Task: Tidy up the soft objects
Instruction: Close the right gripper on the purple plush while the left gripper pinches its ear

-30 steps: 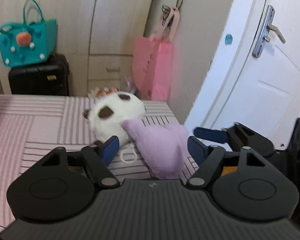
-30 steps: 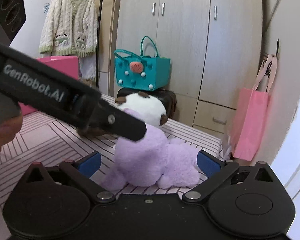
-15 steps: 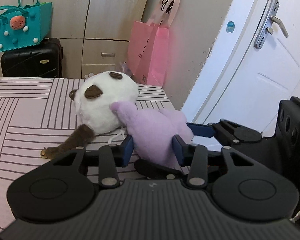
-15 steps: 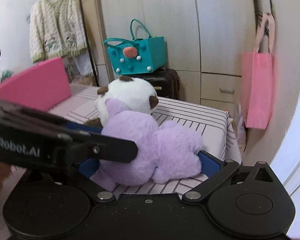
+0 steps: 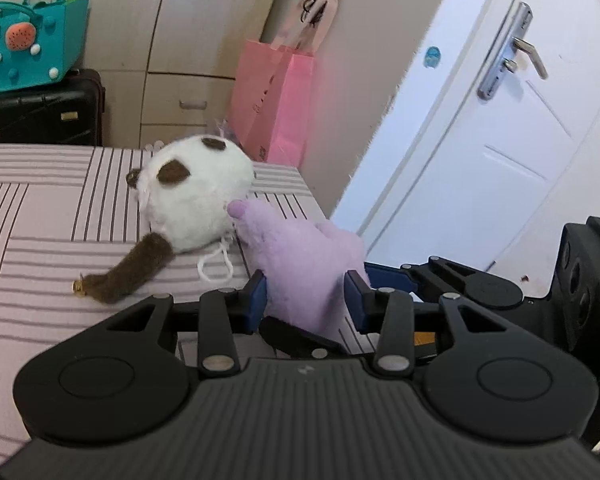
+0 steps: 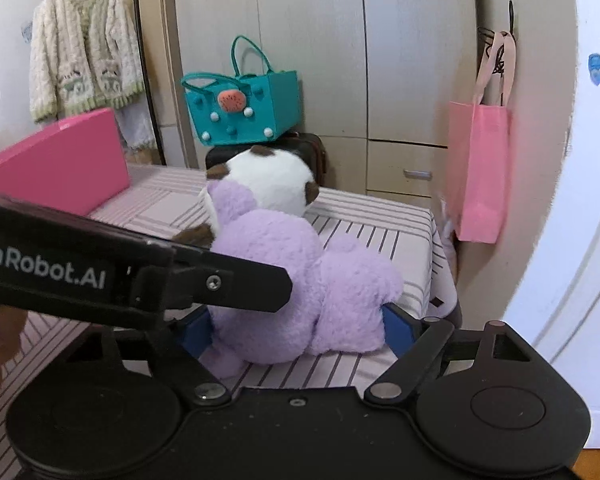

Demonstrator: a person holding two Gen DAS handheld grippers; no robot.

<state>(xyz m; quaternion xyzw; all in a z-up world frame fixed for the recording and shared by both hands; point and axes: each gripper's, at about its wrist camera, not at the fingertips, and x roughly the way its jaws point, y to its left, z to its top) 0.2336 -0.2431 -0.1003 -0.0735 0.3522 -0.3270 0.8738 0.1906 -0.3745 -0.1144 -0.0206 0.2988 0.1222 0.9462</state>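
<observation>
Purple plush makes up the toy (image 6: 300, 280) that lies on the striped bed (image 5: 40, 216), near the bed's corner and touching the white toy (image 5: 196, 196) just behind it. Its pile is long and fluffy, so it probably weighs very little and gives way under pressure; nothing about it looks fragile or slippery.

The left tongs (image 5: 306, 294) are pressed in on one narrow part of the purple toy, and the fur bulges out above the blue pads. The right tongs (image 6: 296, 332) are spread wide around the toy's lower body and are closing, with the toy between the pads; I cannot tell whether they press on it yet.

Because the stuffing squashes, a grip on a thin limb will likely let the body sag and swing. The thick middle of the body, between the two lobes nearest the right tongs, looks like the firmer place to hold. The white toy's brown tail (image 5: 128, 268) and its white cord loop (image 5: 216, 268) lie close by and could get caught.
</observation>
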